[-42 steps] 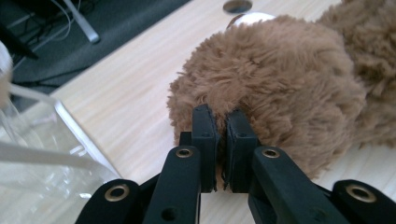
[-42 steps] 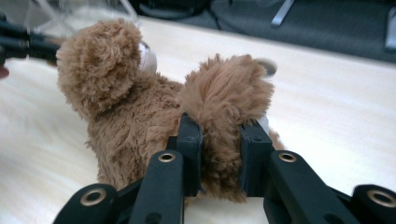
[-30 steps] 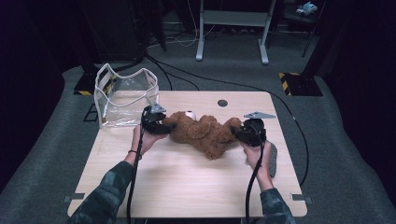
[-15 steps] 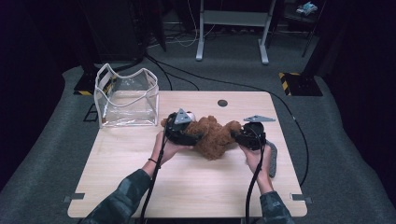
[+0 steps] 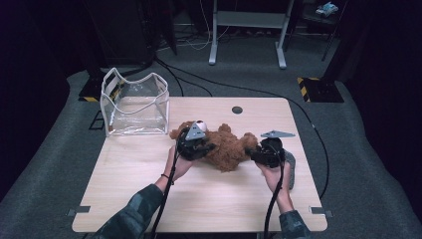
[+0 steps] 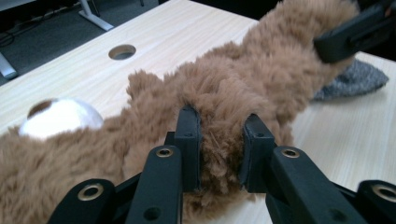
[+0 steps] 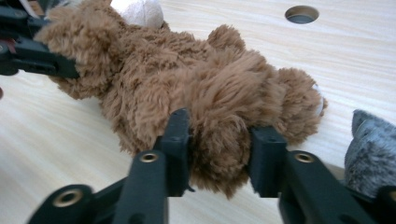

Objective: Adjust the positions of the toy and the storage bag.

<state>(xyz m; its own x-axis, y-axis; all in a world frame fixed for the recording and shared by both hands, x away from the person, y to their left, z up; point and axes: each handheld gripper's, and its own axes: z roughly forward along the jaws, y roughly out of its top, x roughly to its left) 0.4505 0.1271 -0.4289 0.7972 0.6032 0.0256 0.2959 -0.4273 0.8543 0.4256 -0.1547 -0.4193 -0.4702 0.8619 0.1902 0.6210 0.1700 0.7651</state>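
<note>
1. So there's a brown plush teddy bear (image 5: 226,144) lying stretched out across the middle of the wooden counter (image 5: 209,199), head end toward the person's left, its white muzzle (image 6: 60,117) poking out at that end.
2. The left gripper (image 5: 195,145) sits on the bear's head-side half. In the left gripper view its jaws have just been closing, and they're now pinched on a fat tuft of fur with the pile bulging between the pads. That's a narrow grip, holding the bear.
3. The right gripper (image 5: 263,153) has the other end. In the right gripper view its jaws are clamped on a plump leg or foot of the bear, fur squashed between both pads. The jaws have just been opening a little, but the fur is plainly pressed on both sides.
4. Both grippers face each other, with the bear's body between them and resting on the counter.
5. Just right of the right gripper there's a small grey fuzzy thing (image 7: 373,149) lying on the counter, near the bear's foot. Can't tell what it is.
6. At the far left of the counter stands a clear plastic bag (image 5: 135,103) with white trim, upright with its mouth open, near the bear's head but apart from it.
7. A round cable hole (image 5: 237,109) sits in the counter, beyond the bear.
</note>
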